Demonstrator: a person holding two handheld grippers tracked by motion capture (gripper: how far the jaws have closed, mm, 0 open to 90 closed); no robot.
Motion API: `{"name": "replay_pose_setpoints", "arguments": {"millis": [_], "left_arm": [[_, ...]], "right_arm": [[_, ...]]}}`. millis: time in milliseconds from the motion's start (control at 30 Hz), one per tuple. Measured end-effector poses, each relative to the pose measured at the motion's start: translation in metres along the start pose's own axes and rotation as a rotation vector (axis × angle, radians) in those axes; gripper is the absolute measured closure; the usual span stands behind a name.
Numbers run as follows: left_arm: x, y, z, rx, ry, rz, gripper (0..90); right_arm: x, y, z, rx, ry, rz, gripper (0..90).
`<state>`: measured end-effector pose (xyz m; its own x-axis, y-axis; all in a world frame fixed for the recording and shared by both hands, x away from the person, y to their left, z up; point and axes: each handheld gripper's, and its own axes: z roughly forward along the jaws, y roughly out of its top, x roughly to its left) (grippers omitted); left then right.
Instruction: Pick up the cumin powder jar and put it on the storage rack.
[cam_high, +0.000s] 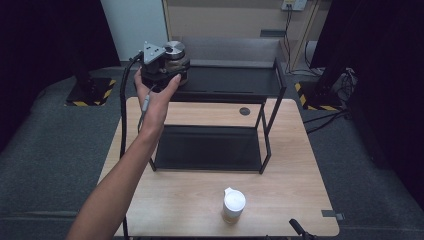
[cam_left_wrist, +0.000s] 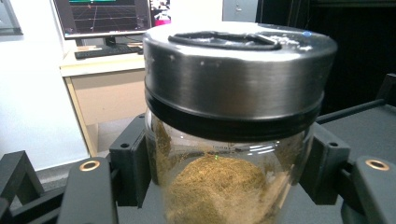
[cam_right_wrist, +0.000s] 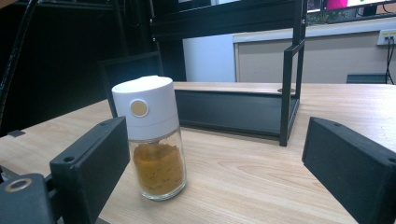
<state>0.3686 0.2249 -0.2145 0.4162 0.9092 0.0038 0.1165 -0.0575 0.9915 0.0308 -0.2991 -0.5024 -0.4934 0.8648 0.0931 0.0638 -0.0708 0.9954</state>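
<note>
Left claw clamped on metal-lidded jar, upper left, over shelf; probably glass, could slip, shatter. Right claw apart; white-capped jar just beside left jaw, tip risk.

Steel-lidded glass jar of brown powder clamped between black fingers, monitor behind.

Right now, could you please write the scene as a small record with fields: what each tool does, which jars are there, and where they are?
left tool: shut on the steel-lidded jar, held over the left end of the rack's top shelf
jar contents: brown powder
right tool: open, low over the table, holds nothing
white-capped jar: upright on the table, orange powder inside, in front of the right tool, not touched
rack lower shelf: bare
</note>
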Motion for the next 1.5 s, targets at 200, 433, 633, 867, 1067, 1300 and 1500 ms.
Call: {"name": "replay_pose_setpoints", "arguments": {"millis": [200, 433, 633, 867, 1067, 1300, 1500], "left_arm": [[-0.001, -0.001, 0.004, 0.008, -0.002, -0.003, 30.0], [0.001, -0.002, 0.006, 0.002, -0.005, -0.007, 30.0], [-0.001, -0.004, 0.007, -0.004, 0.002, 0.012, 30.0], [-0.003, -0.004, 0.006, -0.001, 0.029, 0.027, 21.6], [0.004, -0.004, 0.003, -0.001, -0.005, 0.0, 11.3], [0.008, -0.013, -0.008, -0.051, -0.031, 0.021, 5.9], [0.003, -0.018, -0.017, -0.094, -0.018, 0.106, 4.0]], "right_arm": [[-0.001, 0.0, 0.0, 0.002, -0.001, 0.002, 7.5], [-0.002, 0.001, -0.001, -0.001, -0.004, 0.0, 7.8], [-0.001, 0.001, 0.0, 0.005, -0.001, 0.002, 7.8], [-0.001, 0.0, 0.001, 0.007, 0.001, 0.001, 7.8], [-0.002, 0.0, 0.002, 0.009, 0.008, 0.002, 7.8], [-0.001, 0.001, 0.002, 0.011, 0.012, -0.002, 7.7], [-0.001, 0.001, 0.003, 0.014, 0.015, -0.002, 7.7]]}}
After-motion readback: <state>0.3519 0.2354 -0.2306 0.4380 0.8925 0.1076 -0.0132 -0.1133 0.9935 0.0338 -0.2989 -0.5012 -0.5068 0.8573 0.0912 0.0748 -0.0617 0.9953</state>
